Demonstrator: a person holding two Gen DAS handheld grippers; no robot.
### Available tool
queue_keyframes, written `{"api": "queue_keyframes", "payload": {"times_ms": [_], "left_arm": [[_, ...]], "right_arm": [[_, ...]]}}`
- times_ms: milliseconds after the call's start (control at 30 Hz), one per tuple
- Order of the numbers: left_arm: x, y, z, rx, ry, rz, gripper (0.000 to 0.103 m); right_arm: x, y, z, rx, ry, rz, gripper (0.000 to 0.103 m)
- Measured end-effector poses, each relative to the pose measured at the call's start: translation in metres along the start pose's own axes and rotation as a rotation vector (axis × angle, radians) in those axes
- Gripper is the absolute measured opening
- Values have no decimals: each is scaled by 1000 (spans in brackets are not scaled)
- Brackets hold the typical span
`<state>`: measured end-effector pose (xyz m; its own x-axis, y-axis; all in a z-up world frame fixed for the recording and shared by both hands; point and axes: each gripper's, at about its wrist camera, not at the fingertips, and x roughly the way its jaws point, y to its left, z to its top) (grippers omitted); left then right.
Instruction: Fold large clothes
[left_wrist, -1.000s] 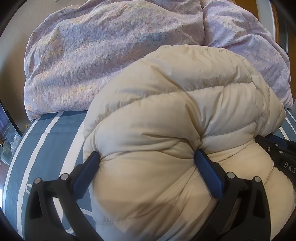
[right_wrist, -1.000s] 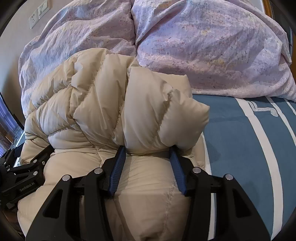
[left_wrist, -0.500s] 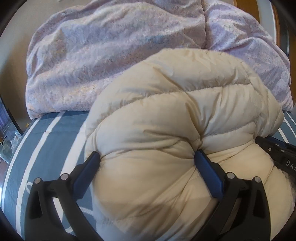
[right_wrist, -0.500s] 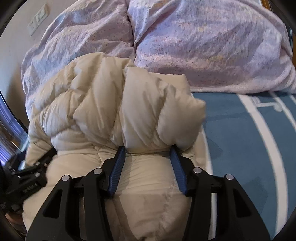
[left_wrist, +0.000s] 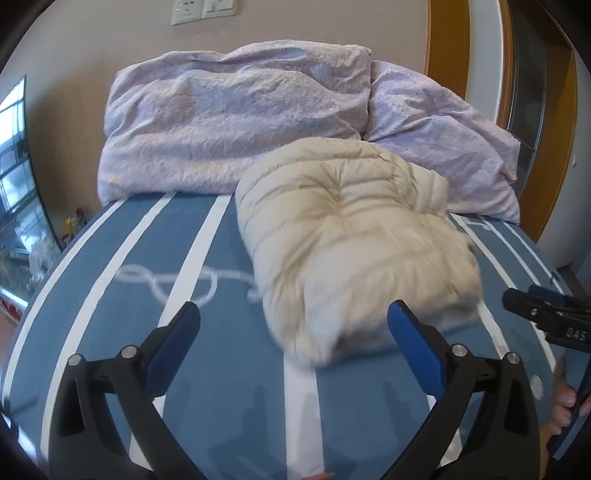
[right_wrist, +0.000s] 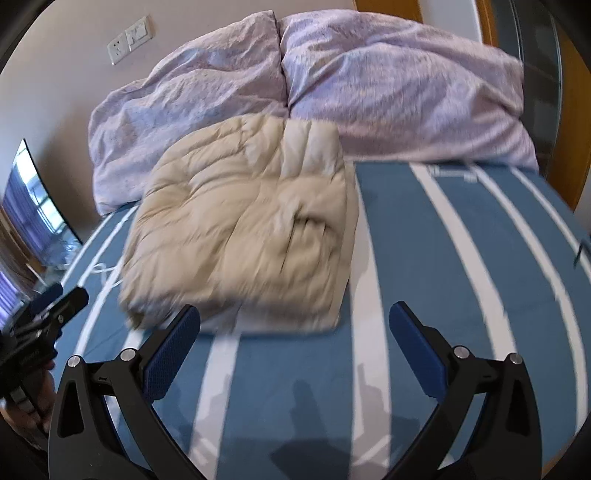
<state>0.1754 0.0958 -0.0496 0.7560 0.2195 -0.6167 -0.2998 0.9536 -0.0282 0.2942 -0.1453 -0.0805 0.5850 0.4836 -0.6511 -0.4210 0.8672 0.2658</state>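
Nearest the lens, the left gripper (left_wrist: 291, 325) stands with its blue pads spread wide and nothing between them; the near end of the jacket (left_wrist: 354, 243) lies just beyond the fingertips, apart from both pads. The right gripper (right_wrist: 293, 325) has just been opening and now stands equally wide, its pads bare – the jacket (right_wrist: 243, 229) lies just ahead of it, with no contact visible. Each tool shows at the edge of the other's view: the right one at the right side of the left view, a hand (left_wrist: 561, 402) on its handle; the left one at the left edge of the right view. Beyond the fingers, the cream quilted jacket rests on the blue, white-striped bed cover (right_wrist: 461, 258) as a compact, roughly square bundle, several padded layers stacked, edges fairly even from the right view; the near edge is blurred in both views, so its neatness cannot be confirmed. No sleeve or hem is seen trailing out. Behind it, touching or very close to its far edge, lies a rumpled lilac duvet (left_wrist: 236, 122), then the wall with a socket plate (right_wrist: 129, 38). Judgement: the folding of this garment appears essentially complete and the bundle released – what may remain is a light squaring or pressing of the puffy layers, which look likely to spring open, and any further garments, of which none is in view
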Motion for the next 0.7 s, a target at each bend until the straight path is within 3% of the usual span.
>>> {"api": "queue_keyframes", "payload": {"times_ms": [300,700], "left_arm": [[-49,2,-36,-33,13,10,101],[-79,-4,-46,-63,33,-38,101]], "right_arm": [[-37,6,-33,15,-6,8,102],[-75,11,-45,15,-26,17,102]]}}
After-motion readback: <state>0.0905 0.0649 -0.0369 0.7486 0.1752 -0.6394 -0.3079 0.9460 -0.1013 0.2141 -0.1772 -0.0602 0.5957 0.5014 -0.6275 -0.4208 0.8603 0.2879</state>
